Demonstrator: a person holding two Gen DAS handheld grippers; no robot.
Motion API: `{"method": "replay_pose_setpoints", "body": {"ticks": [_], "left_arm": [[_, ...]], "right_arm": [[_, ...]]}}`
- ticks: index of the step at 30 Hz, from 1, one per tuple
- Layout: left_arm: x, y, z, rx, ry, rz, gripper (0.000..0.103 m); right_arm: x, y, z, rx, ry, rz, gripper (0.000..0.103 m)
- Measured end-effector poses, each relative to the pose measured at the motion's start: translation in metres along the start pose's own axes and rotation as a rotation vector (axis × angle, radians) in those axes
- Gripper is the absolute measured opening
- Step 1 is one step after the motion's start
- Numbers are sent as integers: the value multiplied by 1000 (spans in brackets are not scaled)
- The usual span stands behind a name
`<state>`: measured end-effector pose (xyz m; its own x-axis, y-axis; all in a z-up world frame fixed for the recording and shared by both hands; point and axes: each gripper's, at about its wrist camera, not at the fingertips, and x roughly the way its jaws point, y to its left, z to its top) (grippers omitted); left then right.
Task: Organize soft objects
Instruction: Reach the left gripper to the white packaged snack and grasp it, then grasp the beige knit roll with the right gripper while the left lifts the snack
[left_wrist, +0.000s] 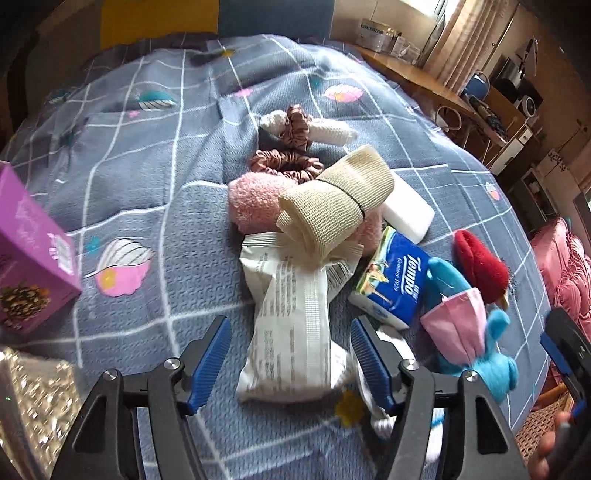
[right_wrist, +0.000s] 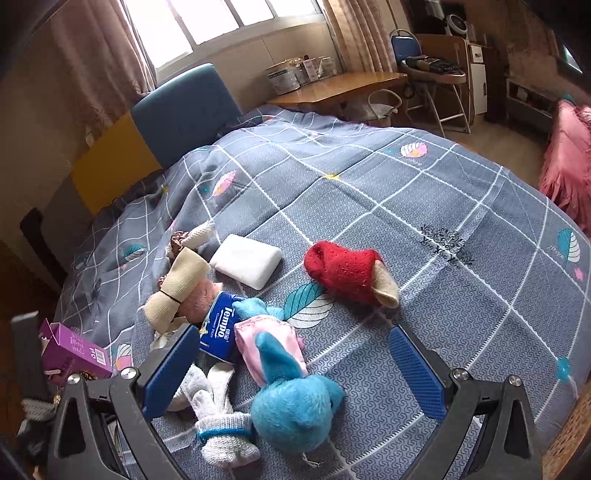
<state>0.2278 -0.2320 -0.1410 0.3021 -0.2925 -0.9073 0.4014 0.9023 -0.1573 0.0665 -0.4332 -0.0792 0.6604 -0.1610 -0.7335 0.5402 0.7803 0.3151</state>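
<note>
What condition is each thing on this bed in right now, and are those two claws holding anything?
Left claw: open, straddling the wipes pack, pads not touching it.
Right claw: open, holding nothing, over the blue plush toy.
Wipes pack: lying flat, sealed.
Beige bandage roll: rolled, banded, atop the pile.
Tempo tissue pack: unopened, tilted.
Purple box: flap open, on its side.
Red sock: bundled, lying apart.
Blue plush toy: lying down.

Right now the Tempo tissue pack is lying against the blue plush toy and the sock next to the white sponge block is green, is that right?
Not quite. The sock beside the white sponge block is red, not green, as the right wrist view shows. The rest holds: the Tempo tissue pack does lie against the blue plush toy.
</note>
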Motion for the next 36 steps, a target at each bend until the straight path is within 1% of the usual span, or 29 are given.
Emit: {"method": "replay_pose_setpoints", "body": {"ticks": [1,2,3,4,6,9,11,14,15,17,19,21,25,30,31,33,34,35,36], "left_arm": [[7,-1,2,3,11,17,59],[15,1,4,-4,26,32,55],[20,4,4,-16,43,21,48],[22,8,2,-33,53,8,42],[12,12,-4,-46,25,-8,39],[-11,19,-25,-65,-12,-20,38],[-26,21,-43,-64,-32,-9,38],[-43,21,-71,-53,-44,1,38],[-47,21,-79,-44,-50,5,38],[-58,19,-93,-15,-79,20,38],[-63,17,-101,2,-99,31,38],[-67,19,-109,6,-100,27,38],[-72,18,-118,17,-110,28,38],[-68,22,-121,8,-99,24,38],[-67,22,-121,12,-96,23,38],[-66,21,-124,17,-92,20,38],[-65,21,-125,15,-88,18,38],[-65,22,-126,11,-84,10,38],[-65,21,-126,12,-85,8,38]], "right_arm": [[1,1,0,-4,4,1,103],[2,2,-1,-7,8,4,103],[2,2,-1,-11,10,5,103],[3,3,-1,-13,10,6,103],[2,2,-1,-11,7,4,103],[1,3,-1,-18,-2,3,102],[3,6,-1,-29,6,9,97],[5,16,-3,-72,23,39,93],[6,21,-3,-88,36,56,92],[14,34,-2,-119,90,116,87],[23,50,0,-153,133,163,85],[36,70,5,-193,164,193,85],[73,105,13,-238,222,195,85],[122,136,21,-254,256,130,84],[129,139,23,-252,257,127,78],[140,148,25,-267,260,108,54],[143,152,25,-289,253,92,44],[144,155,26,-306,247,85,41],[141,156,26,-323,238,99,39]]}}
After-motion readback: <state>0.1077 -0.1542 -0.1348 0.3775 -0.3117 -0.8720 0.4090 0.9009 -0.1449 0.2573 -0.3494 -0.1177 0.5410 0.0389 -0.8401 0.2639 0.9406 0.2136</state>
